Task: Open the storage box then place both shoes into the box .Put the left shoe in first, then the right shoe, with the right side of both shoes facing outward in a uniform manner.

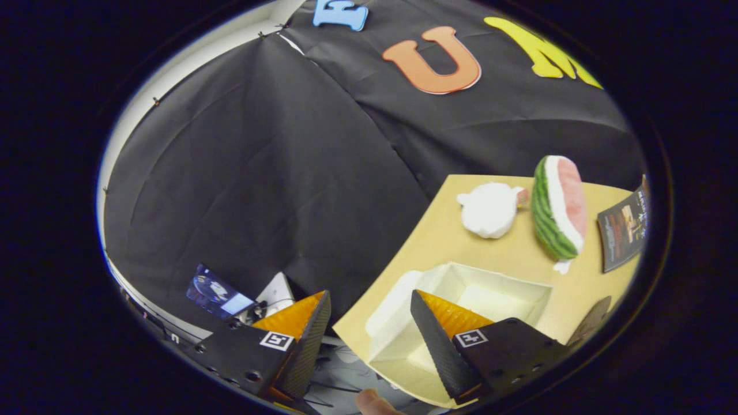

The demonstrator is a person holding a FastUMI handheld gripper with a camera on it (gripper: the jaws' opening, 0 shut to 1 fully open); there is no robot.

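Fingers (369, 314), 2 wedge-shaped and spread apart empty, hover over the open rectangular storage box (461, 305) on the smooth table (519, 253).

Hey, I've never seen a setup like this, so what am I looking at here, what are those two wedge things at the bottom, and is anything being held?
A camera riding on a hand-held gripper took this picture, looking forward along its two fingers; those are the wedges. They stand apart, holding nothing. Ahead lies a tan table carrying an open white storage box, a white plush toy, a watermelon-slice toy and a dark booklet. A fingertip shows between the fingers, low down.
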